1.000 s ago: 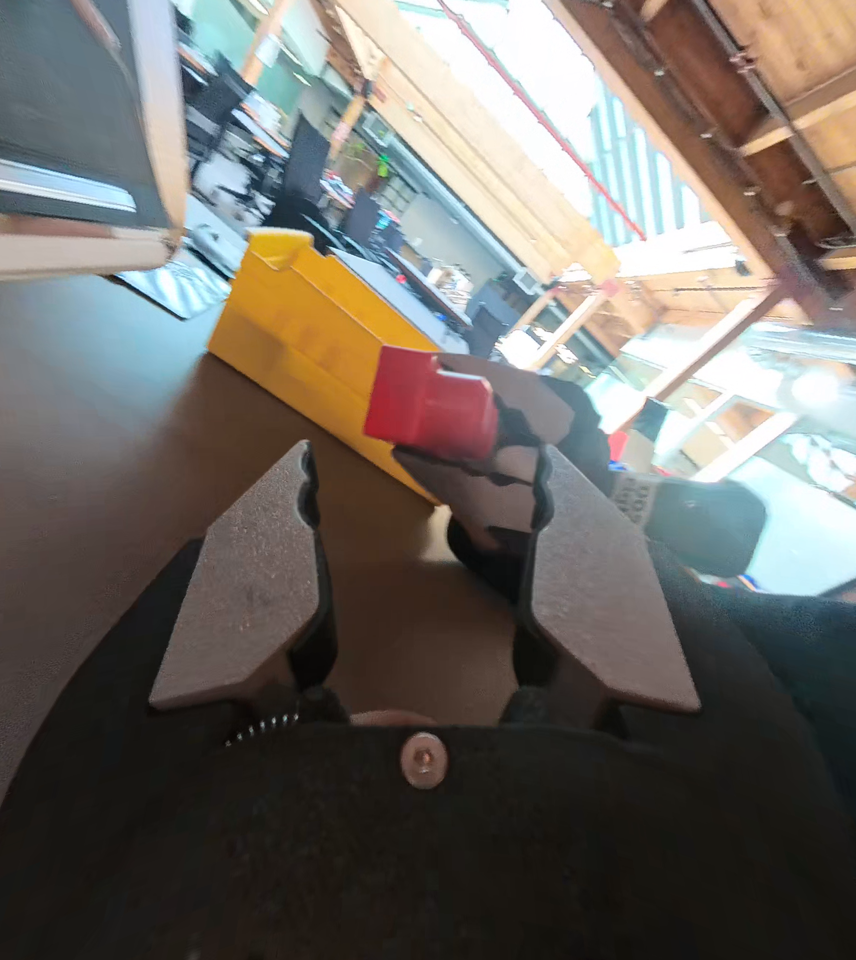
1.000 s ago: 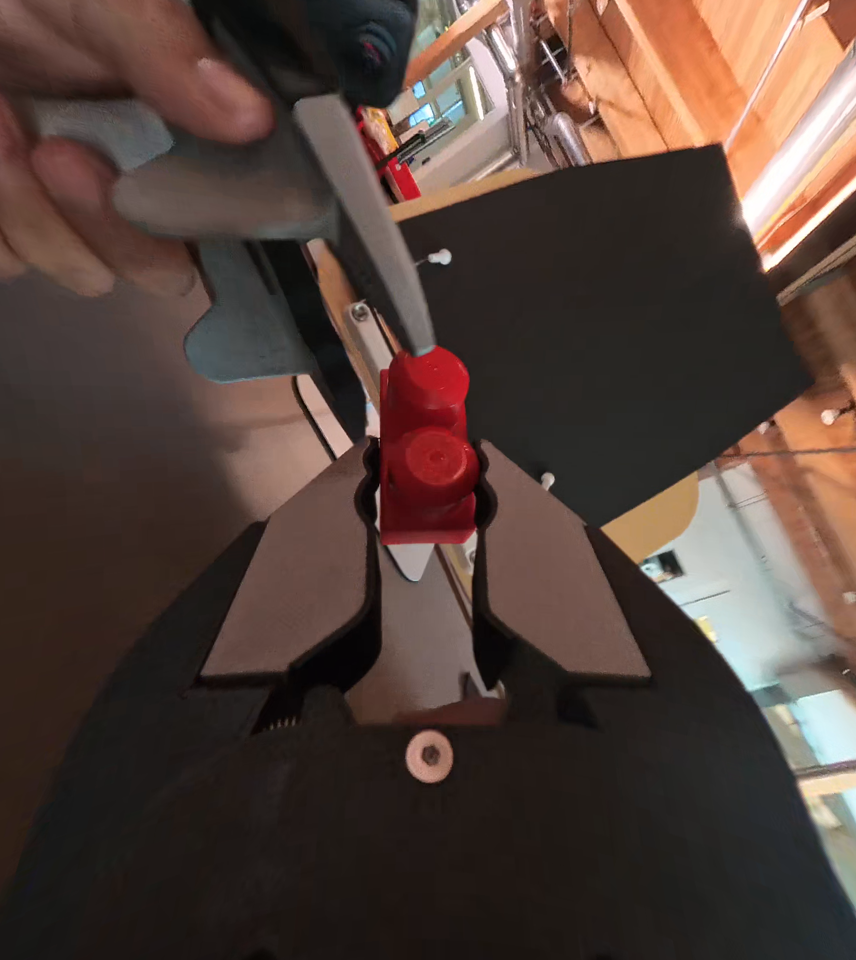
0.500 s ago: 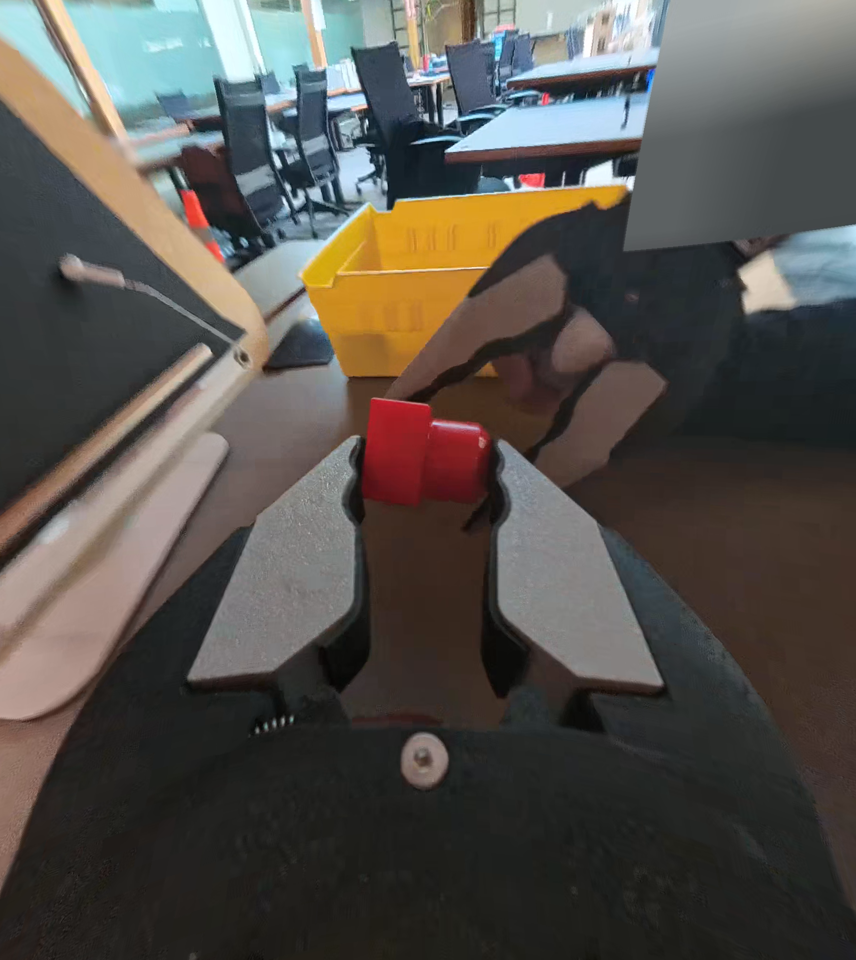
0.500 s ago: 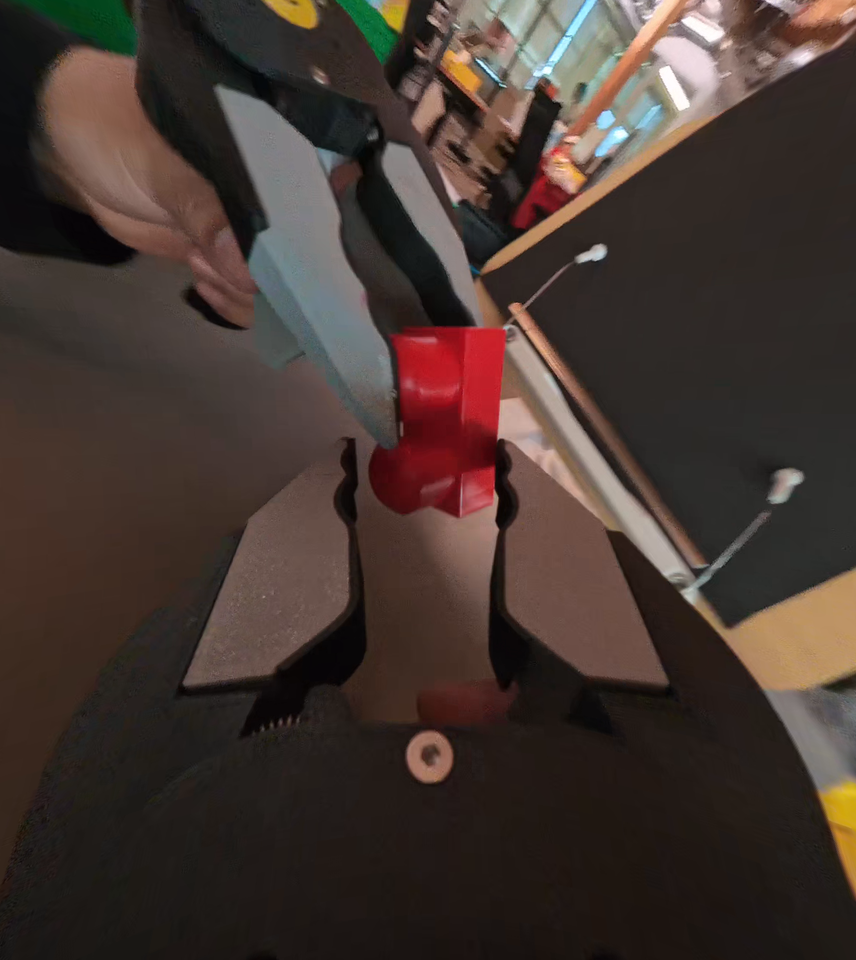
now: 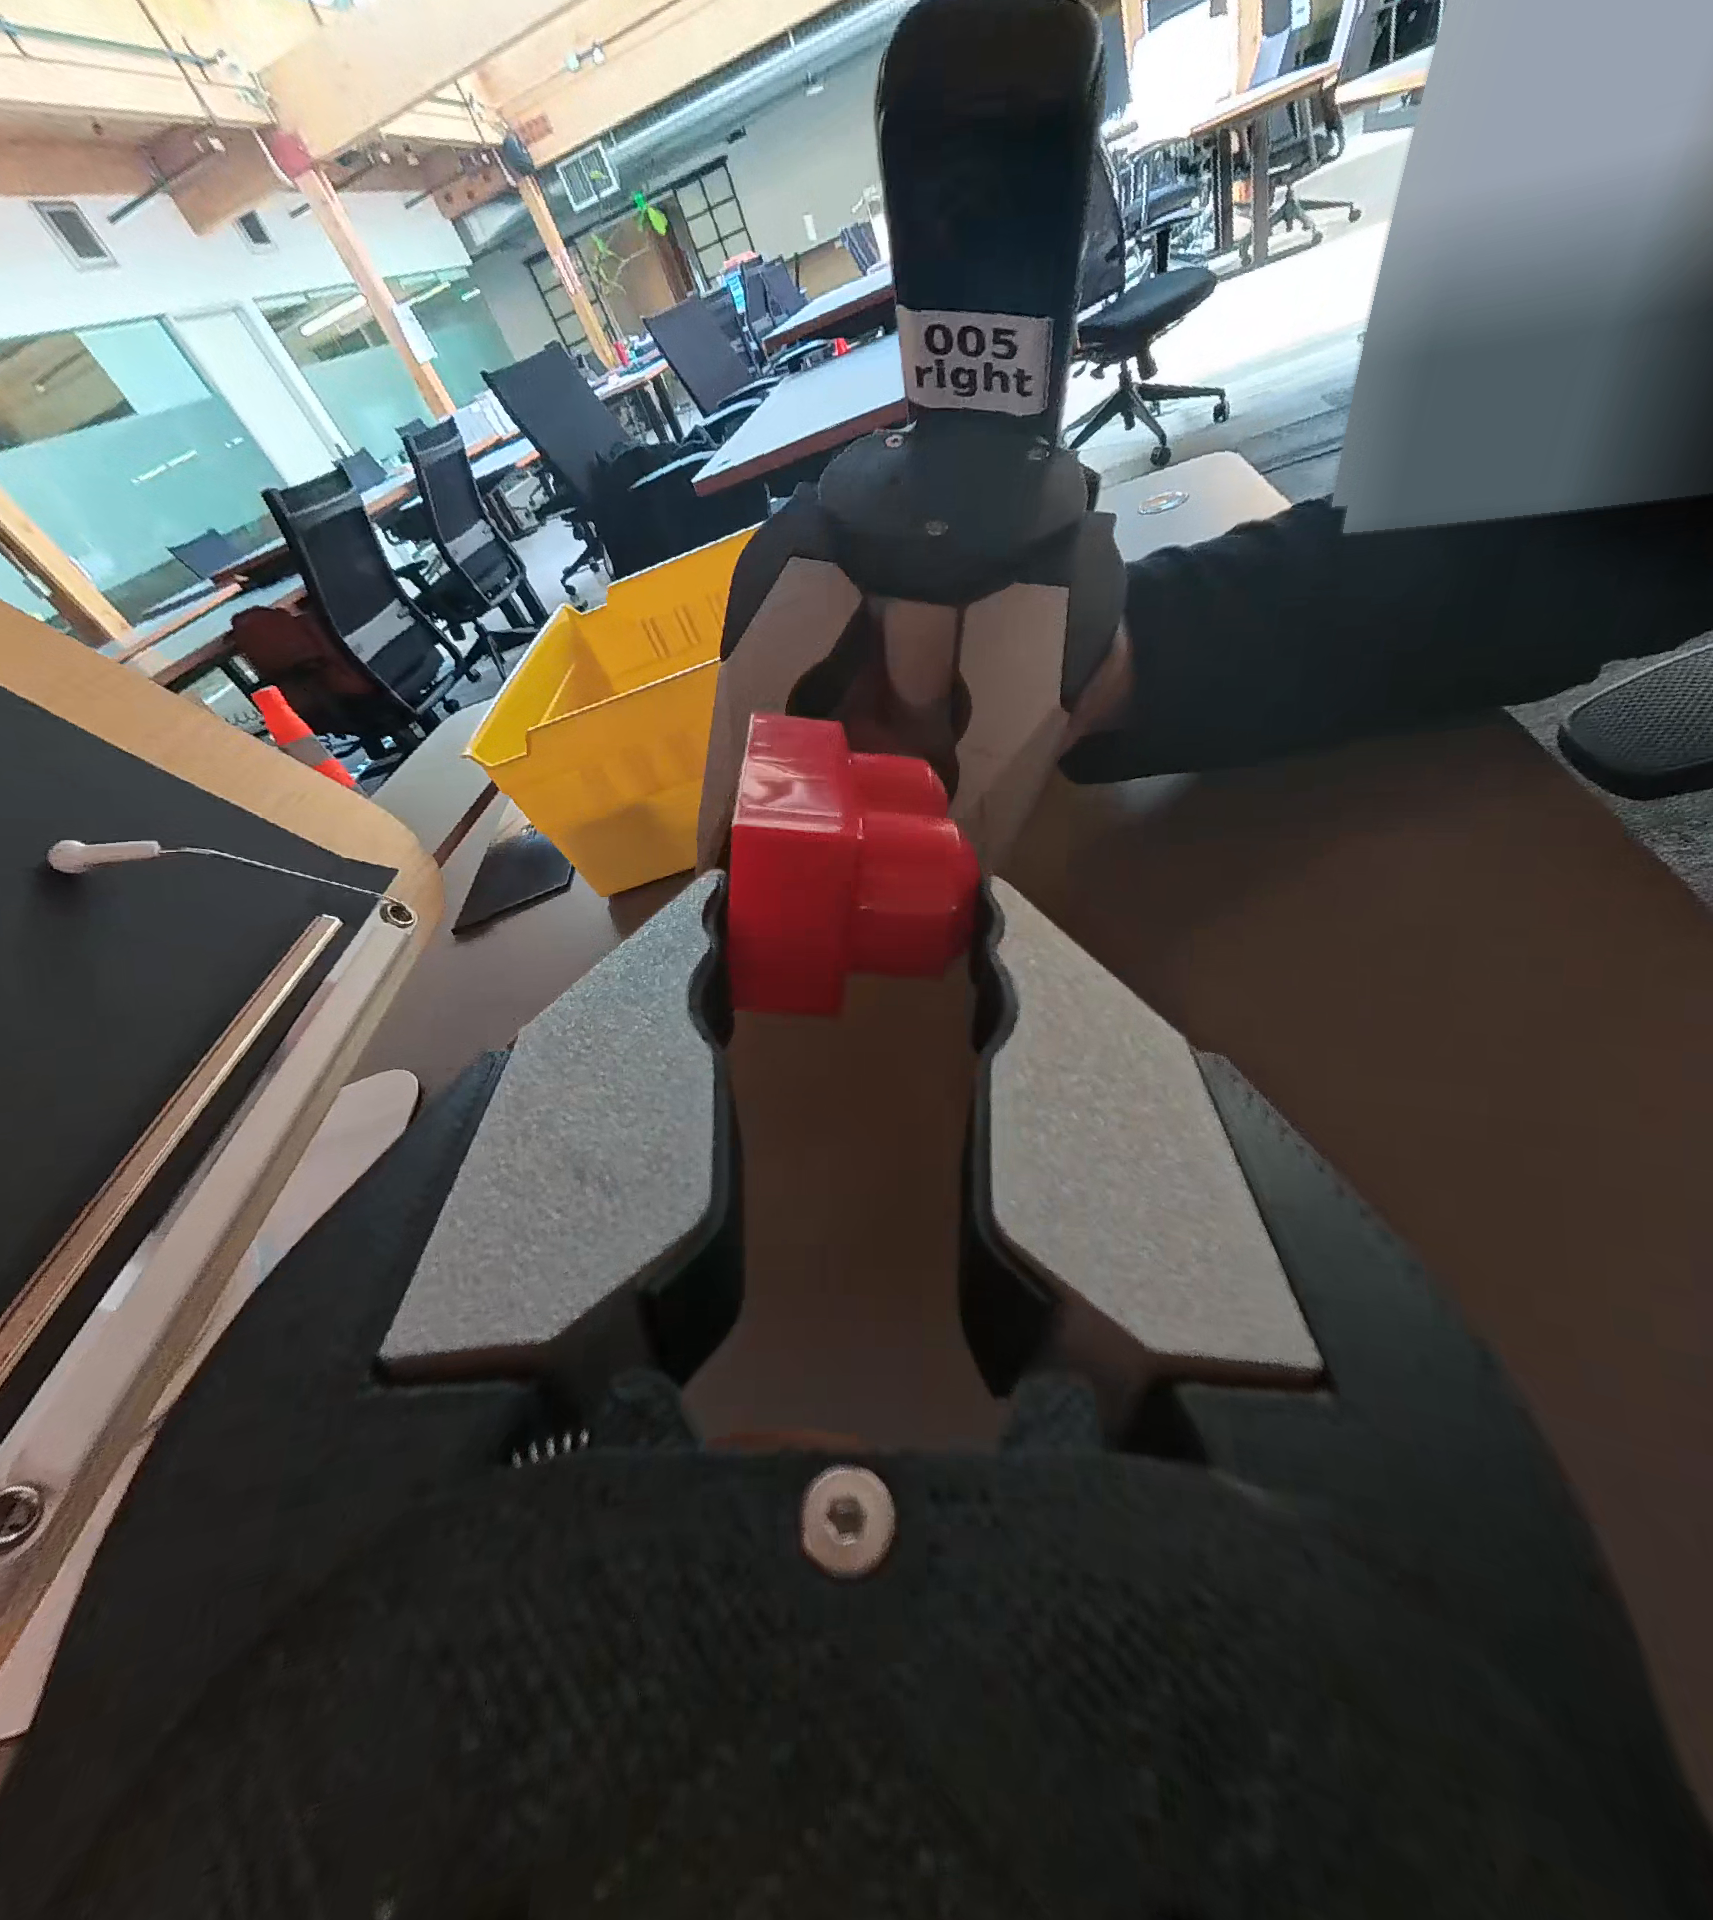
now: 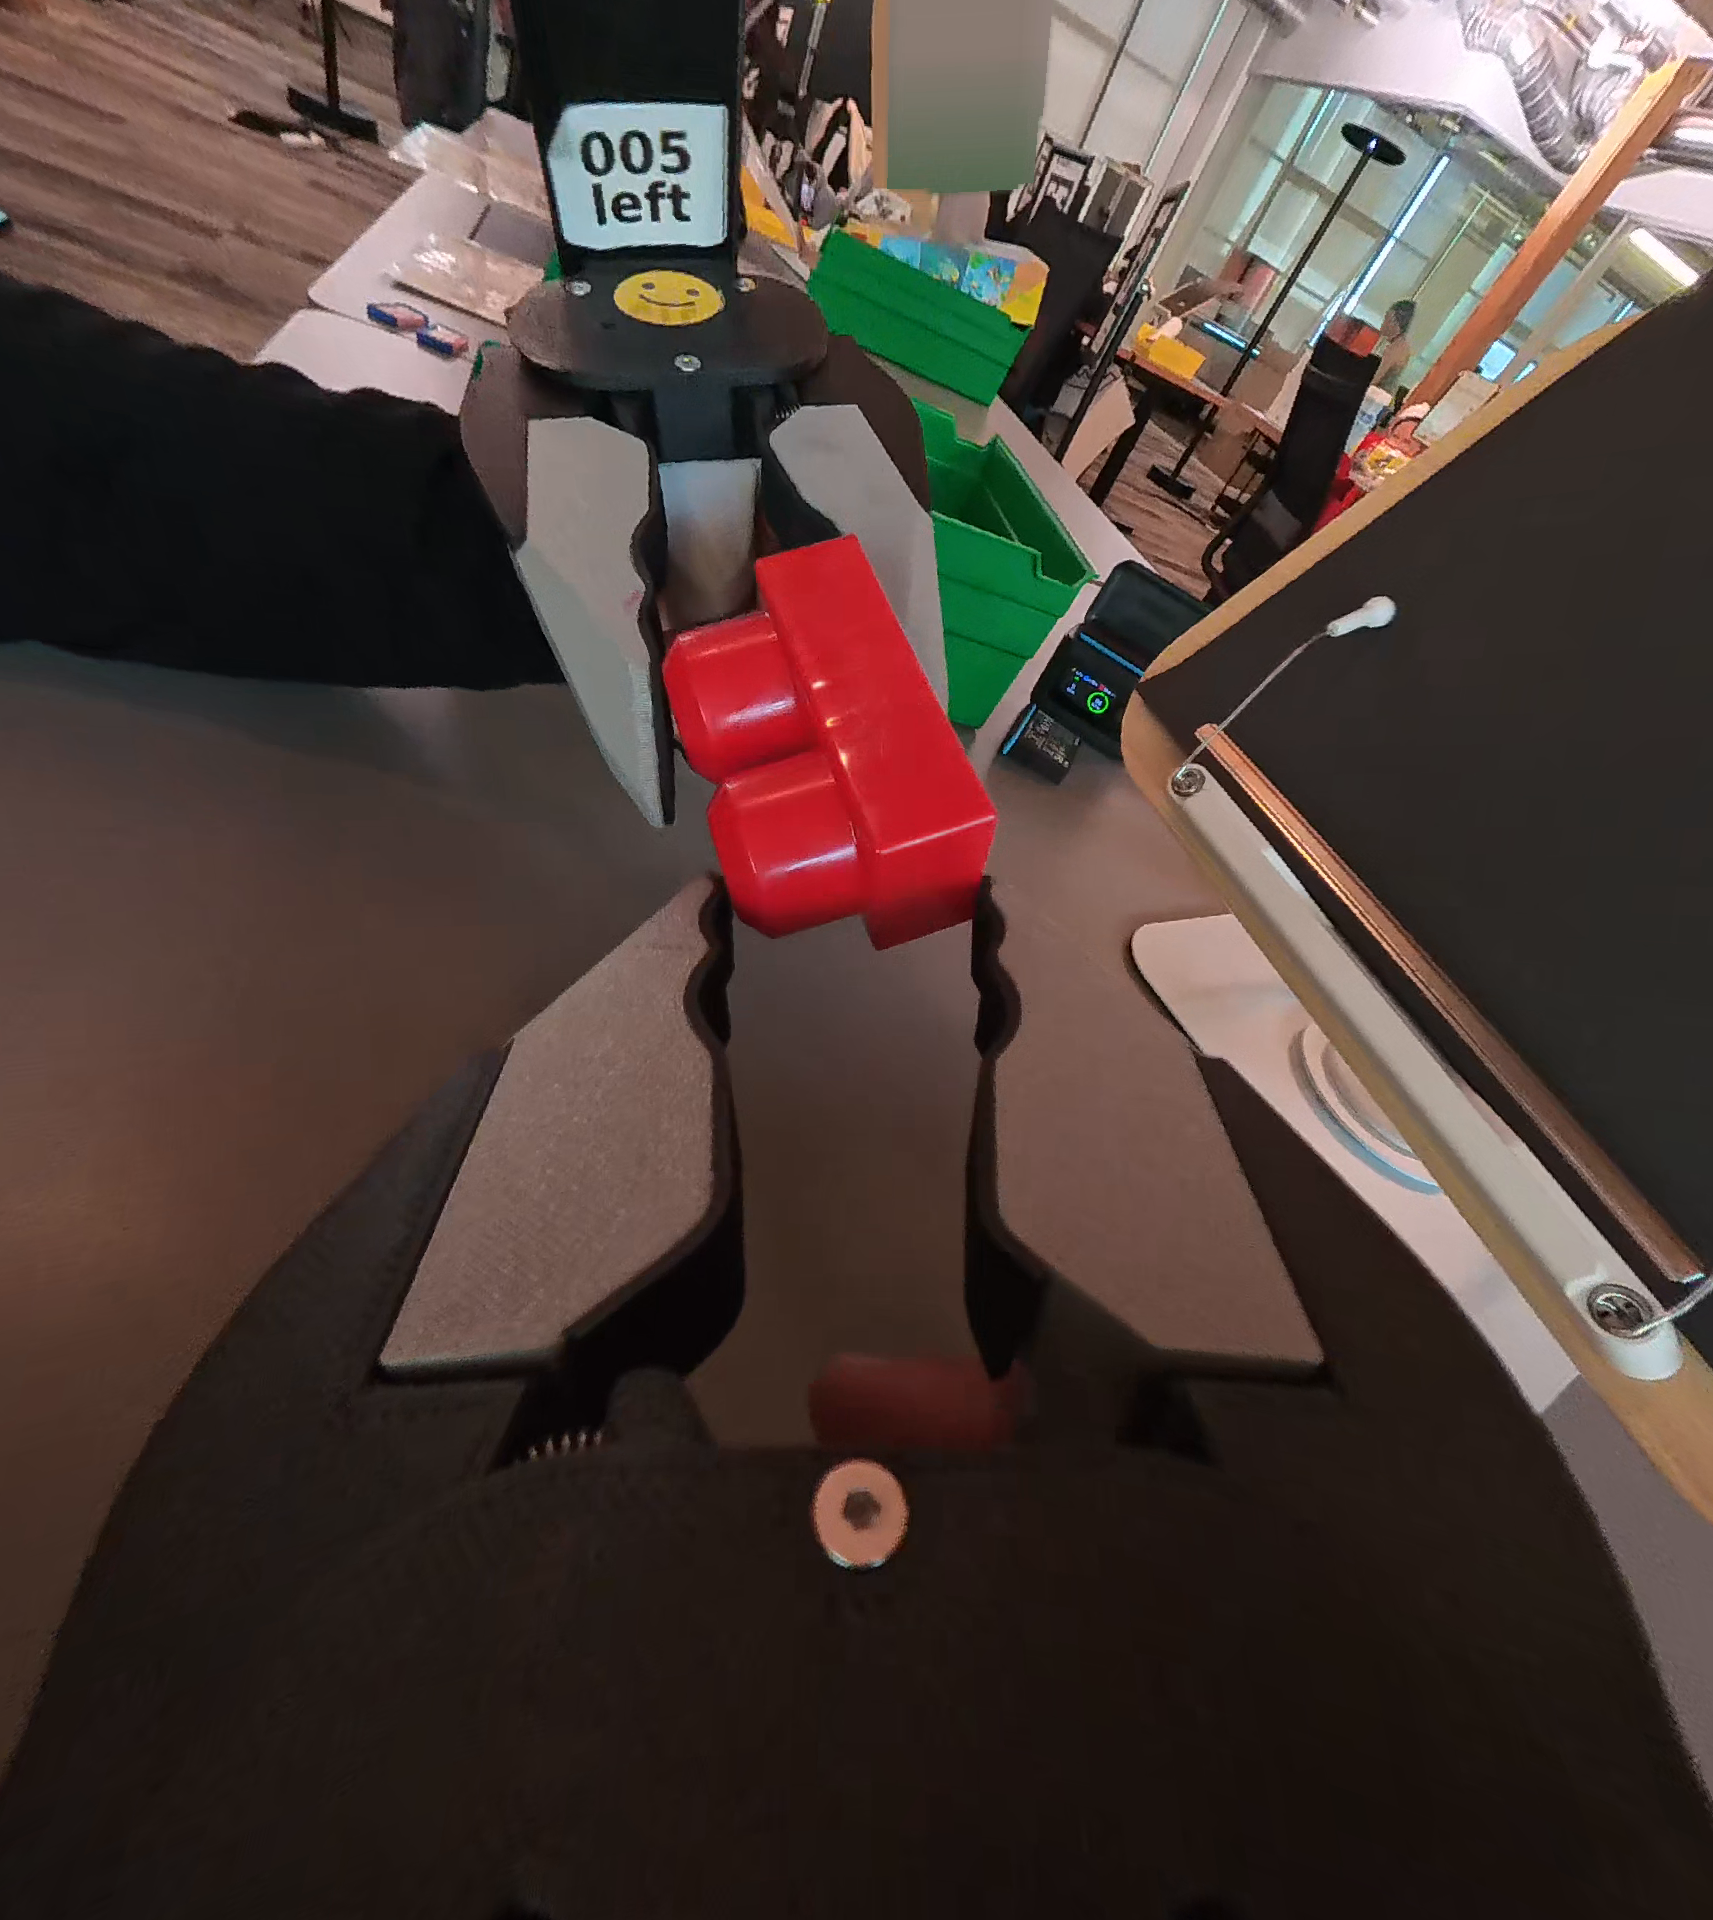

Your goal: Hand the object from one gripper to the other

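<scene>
A red two-stud block [image 5: 836, 904] is clamped between the tips of my left gripper [image 5: 850, 920], above the brown table [image 5: 1351, 987]. In the right wrist view the block [image 6: 831, 748] is held by the left gripper [image 6: 779, 717], one finger on the studs, the other behind the flat side. My right gripper [image 6: 850, 904] is open, its tips flanking the block's near end. In the left wrist view the right gripper's fingers [image 5: 1013, 675] stand just behind the block. A person's dark sleeve [image 5: 1351, 634] is behind it.
A yellow bin [image 5: 613, 748] stands on the table behind the block. A black board in a wooden frame [image 5: 52, 935] leans at the left, also in the right wrist view [image 6: 1558, 727]. Green bins [image 6: 997, 561] and a small device with a lit screen [image 6: 1091, 696] sit farther back. My two grippers' fingertips are within a few centimetres of each other.
A second ago my right gripper was shut on the block and my left was open. My left gripper has closed on it, my right has opened, and both have turned level over the table.
</scene>
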